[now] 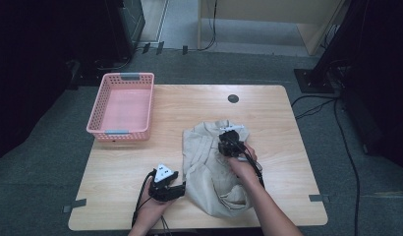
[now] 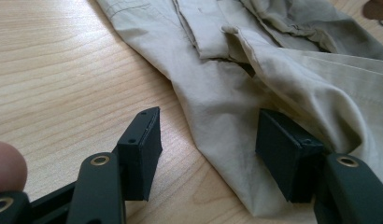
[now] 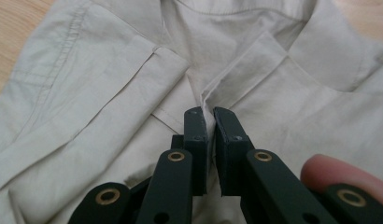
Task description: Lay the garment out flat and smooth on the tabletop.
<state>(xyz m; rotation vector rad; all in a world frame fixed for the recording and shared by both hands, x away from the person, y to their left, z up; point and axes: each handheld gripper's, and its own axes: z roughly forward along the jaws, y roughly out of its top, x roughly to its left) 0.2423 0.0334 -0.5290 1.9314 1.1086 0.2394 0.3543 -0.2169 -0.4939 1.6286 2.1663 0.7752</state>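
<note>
Surface [image 1: 268, 105]: pale wood top with rounded corners, a small dark round disc [image 1: 233, 98] set near its far edge.

Garment [image 1: 209, 167]: beige cloth, crumpled and partly folded, lying on the near right half of the surface, from about the middle down to just short of the near edge. Seams, a placket and folded flaps show in the right gripper view [image 3: 110, 93]. In the left gripper view its edge [image 2: 217, 102] runs slantwise across the wood.

Basket [image 1: 122, 130]: pink, lattice walls, grey handles at both short ends; stands at the far left of the surface, well apart from the garment, one corner over the left edge.

Right tool [image 1: 231, 141]: held over the far part of the garment, the hand coming in from the near edge. In the right gripper view the right tool [image 3: 209, 122] has its jaws pressed nearly together on a raised fold of the garment, with a thin ridge of cloth standing between the pads. A fingertip shows at the lower right of that view.

Left tool [image 1: 177, 189]: low on the surface by the near edge, just beside the garment's left border, grey plate on top. In the left gripper view the left tool [image 2: 206, 149] has its jaws spread, one jaw over bare wood, the other over the cloth edge, and the garment's border lies between them without being pinched. Whether the cloth-side jaw touches the cloth cannot be told.
</note>
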